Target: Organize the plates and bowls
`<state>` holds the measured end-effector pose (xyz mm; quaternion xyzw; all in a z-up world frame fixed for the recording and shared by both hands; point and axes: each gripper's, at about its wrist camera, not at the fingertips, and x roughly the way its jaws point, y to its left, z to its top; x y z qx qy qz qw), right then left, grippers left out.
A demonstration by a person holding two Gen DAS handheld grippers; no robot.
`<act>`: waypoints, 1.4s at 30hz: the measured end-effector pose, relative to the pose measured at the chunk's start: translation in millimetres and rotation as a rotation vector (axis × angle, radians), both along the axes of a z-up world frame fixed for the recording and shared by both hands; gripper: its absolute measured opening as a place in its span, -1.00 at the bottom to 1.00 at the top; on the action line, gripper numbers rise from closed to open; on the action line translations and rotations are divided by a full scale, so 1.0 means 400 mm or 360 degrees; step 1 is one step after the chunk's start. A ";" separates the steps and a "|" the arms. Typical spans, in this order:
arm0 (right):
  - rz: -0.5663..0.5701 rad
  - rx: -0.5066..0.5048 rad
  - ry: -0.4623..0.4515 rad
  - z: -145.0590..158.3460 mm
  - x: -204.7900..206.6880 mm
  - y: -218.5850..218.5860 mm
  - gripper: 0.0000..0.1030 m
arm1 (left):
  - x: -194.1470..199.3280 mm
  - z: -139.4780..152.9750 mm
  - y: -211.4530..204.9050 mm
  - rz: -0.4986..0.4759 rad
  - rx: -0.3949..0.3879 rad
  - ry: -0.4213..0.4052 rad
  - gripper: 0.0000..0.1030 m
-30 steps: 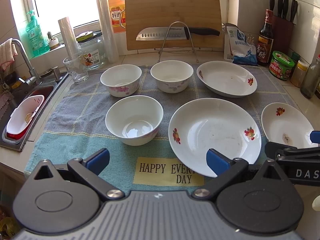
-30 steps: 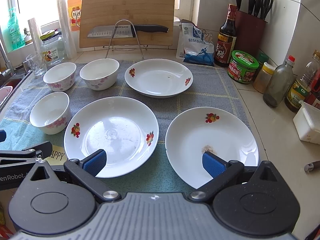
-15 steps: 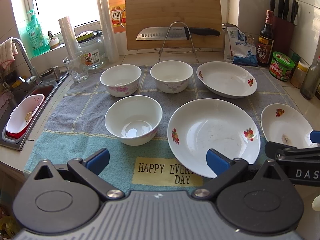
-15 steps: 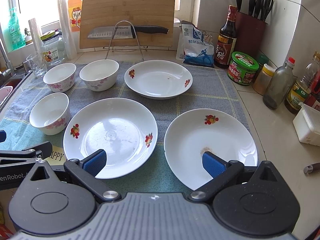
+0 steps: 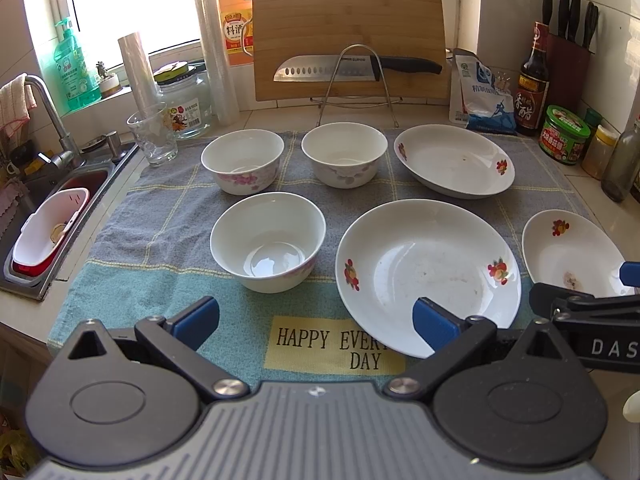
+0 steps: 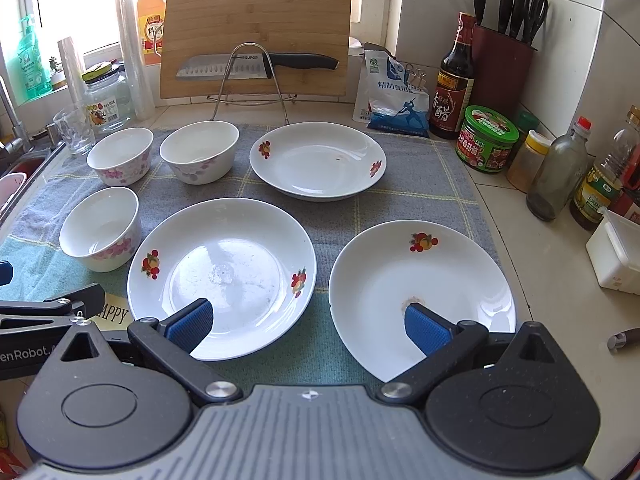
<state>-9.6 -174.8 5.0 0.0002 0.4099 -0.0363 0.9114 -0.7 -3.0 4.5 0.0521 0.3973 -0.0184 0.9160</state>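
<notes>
As before, both tongs (image 5: 316,320) (image 6: 308,322) gape, empty.

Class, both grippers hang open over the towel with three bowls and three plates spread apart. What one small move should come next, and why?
Probably ease the right gripper forward and down onto the near rim of the right-hand plate. Its open jaws already straddle that rim, nothing is held, and the plate lies alone beside the big plate, so it could be stacked there. The left gripper is open too.
</notes>
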 end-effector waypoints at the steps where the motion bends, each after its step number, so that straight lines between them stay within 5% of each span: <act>1: 0.0001 -0.0001 0.0000 0.000 0.001 0.000 1.00 | 0.000 0.000 0.000 0.0000 0.0000 0.0000 0.98; 42: 0.0041 -0.0020 -0.0116 0.026 -0.023 -0.034 1.00 | -0.003 0.024 -0.034 -0.0063 -0.0005 -0.0050 0.98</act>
